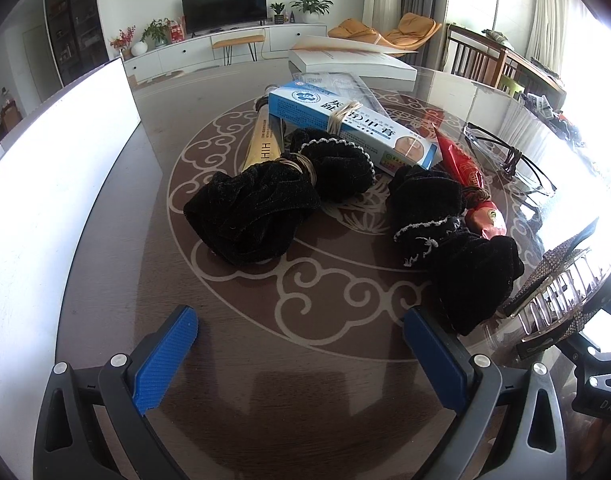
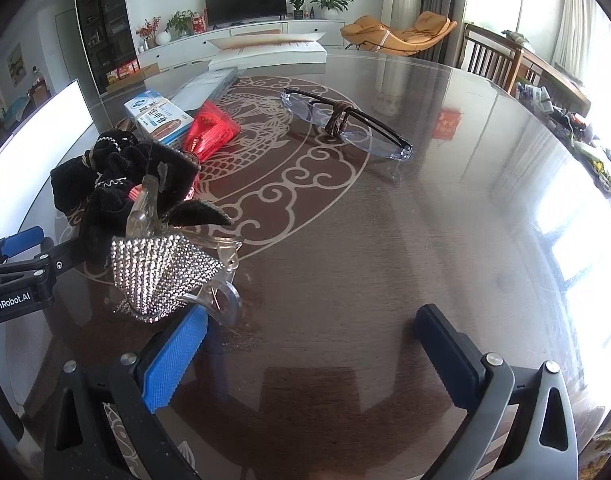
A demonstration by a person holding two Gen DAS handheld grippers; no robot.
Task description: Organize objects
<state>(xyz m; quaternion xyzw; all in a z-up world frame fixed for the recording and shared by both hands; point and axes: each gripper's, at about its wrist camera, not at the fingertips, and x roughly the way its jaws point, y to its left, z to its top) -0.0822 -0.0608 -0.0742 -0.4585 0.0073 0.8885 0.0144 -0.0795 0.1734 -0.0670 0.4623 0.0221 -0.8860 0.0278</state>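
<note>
Two black velvet scrunchies lie on the dark round table: one (image 1: pixel 265 196) ahead of my open, empty left gripper (image 1: pixel 301 328), one (image 1: pixel 453 236) to its right. A blue-white box (image 1: pixel 345 124) with a rubber band, a gold tube (image 1: pixel 261 148) and a red packet (image 1: pixel 469 176) lie behind them. A rhinestone hair claw (image 2: pixel 165 276) sits just left of my open, empty right gripper (image 2: pixel 313 328), touching its left fingertip (image 2: pixel 185 336); it also shows in the left wrist view (image 1: pixel 561 304). Glasses (image 2: pixel 345 120) lie farther back.
A white board (image 1: pixel 45 184) stands along the table's left side. A thick open book (image 1: pixel 345 60) lies at the far edge, with a clear plastic sleeve (image 1: pixel 337 84) before it. Wooden chairs (image 2: pixel 497 60) stand at the right.
</note>
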